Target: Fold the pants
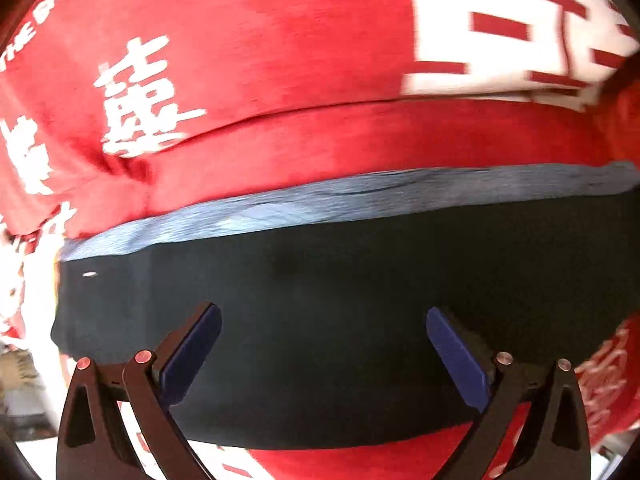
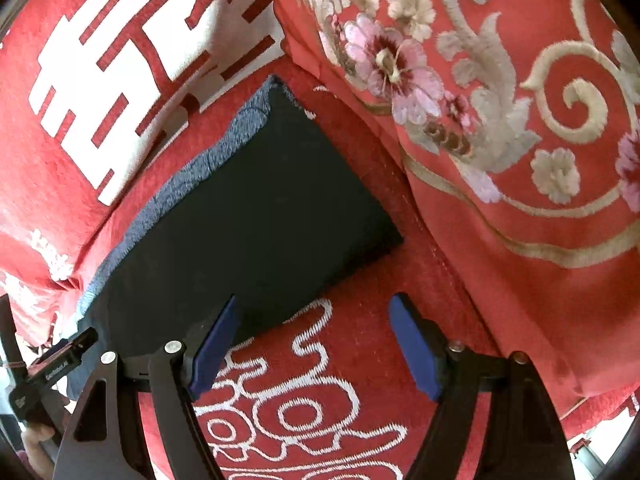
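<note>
The pants (image 1: 320, 320) are dark navy and lie folded flat into a rectangle on a red bedcover (image 1: 280, 40), with a lighter blue-grey edge (image 1: 320, 204) along the far side. My left gripper (image 1: 324, 316) is open just above the pants, holding nothing. In the right wrist view the folded pants (image 2: 248, 216) lie ahead and to the left. My right gripper (image 2: 316, 308) is open and empty, beside the pants' near corner, over the bedcover (image 2: 304, 400). The left gripper (image 2: 52, 364) shows at the lower left there.
A red cushion with embroidered flowers (image 2: 500, 120) rises on the right of the pants. The bedcover carries large white characters (image 2: 132, 52) beyond the pants. The bed's edge and a pale floor show at the far left (image 1: 16, 380).
</note>
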### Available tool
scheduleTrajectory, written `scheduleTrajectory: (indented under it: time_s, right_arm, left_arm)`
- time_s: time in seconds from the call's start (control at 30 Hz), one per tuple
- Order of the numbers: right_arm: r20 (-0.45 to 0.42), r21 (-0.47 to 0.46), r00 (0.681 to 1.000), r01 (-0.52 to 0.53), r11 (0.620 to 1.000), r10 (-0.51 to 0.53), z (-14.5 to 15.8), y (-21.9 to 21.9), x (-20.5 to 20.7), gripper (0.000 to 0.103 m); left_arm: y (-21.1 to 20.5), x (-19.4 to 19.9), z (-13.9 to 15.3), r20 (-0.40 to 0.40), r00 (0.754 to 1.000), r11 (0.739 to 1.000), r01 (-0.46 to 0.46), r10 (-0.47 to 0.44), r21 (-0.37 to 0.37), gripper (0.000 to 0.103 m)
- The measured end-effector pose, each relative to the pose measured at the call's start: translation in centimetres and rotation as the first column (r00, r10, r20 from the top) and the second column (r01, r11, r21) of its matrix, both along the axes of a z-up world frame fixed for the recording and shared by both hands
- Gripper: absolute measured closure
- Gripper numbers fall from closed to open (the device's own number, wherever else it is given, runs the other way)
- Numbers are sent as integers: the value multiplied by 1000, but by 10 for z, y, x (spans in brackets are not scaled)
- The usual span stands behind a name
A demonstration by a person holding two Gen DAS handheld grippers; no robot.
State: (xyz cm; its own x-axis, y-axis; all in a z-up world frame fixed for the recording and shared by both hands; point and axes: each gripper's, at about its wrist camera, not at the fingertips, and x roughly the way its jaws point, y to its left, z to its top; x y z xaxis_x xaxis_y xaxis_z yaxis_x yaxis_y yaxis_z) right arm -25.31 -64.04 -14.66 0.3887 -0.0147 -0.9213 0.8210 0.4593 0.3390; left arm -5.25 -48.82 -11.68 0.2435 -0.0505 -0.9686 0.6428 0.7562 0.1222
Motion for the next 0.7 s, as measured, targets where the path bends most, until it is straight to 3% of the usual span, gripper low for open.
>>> scheduleTrajectory:
  time_s: [0.1,0.13,0.17,0.2,0.23,0.27,0.33,0.43,0.5,0.57,0.67,0.7]
  right_arm:
    - [17,-20,1000,15,1000,-14,3,-6,1,23]
    - [24,-23,1000,21,1000,-20,3,-8,2,32]
    - [40,-21,999,28,999,-28,3,-10,1,60]
    - [43,-11,998,38,999,-38,2,-14,1,78]
    - [37,-10,998,45,999,-44,3,-16,3,88]
    - [55,-10,997,49,999,-48,6,-18,4,91]
    - [76,-76,997,7,997,-1,19,-16,9,91]
    - [34,-149,996,-74,986,80,21,-12,23,91]
    - [6,-51,999,-50,997,51,-2,-22,19,88]
    - [78,27,997,25,999,-27,-7,-29,5,81]
    - [122,45,992,19,999,-24,0,-20,-7,64]
    - [172,93,985,12,996,-28,0,-15,-12,61]
  left_arm:
    - [-17,-13,-15,-62,998,1000,23,-23,4,0]
    - [-20,-17,-23,-74,997,999,29,-28,17,0]
    - [-20,-20,-28,-78,997,999,31,-29,29,0]
    - [-19,-22,-30,-75,997,999,24,-22,24,0]
    - [-17,-21,-29,-75,997,1000,9,-9,8,0]
    - [-15,-19,-29,-84,996,1000,3,-3,3,0]
    - [-13,-17,-30,-104,995,1000,-8,7,-10,0]
    - [-14,-16,-32,-105,994,1000,4,-5,-12,0]
    - [-15,-17,-31,-89,996,1000,22,-22,-8,0]
    - [-16,-20,-30,-78,997,1000,25,-25,-4,0]
    - [-17,-19,-29,-79,997,1000,13,-14,-9,0]
    - [-16,-20,-29,-80,997,1000,7,-8,-10,0]
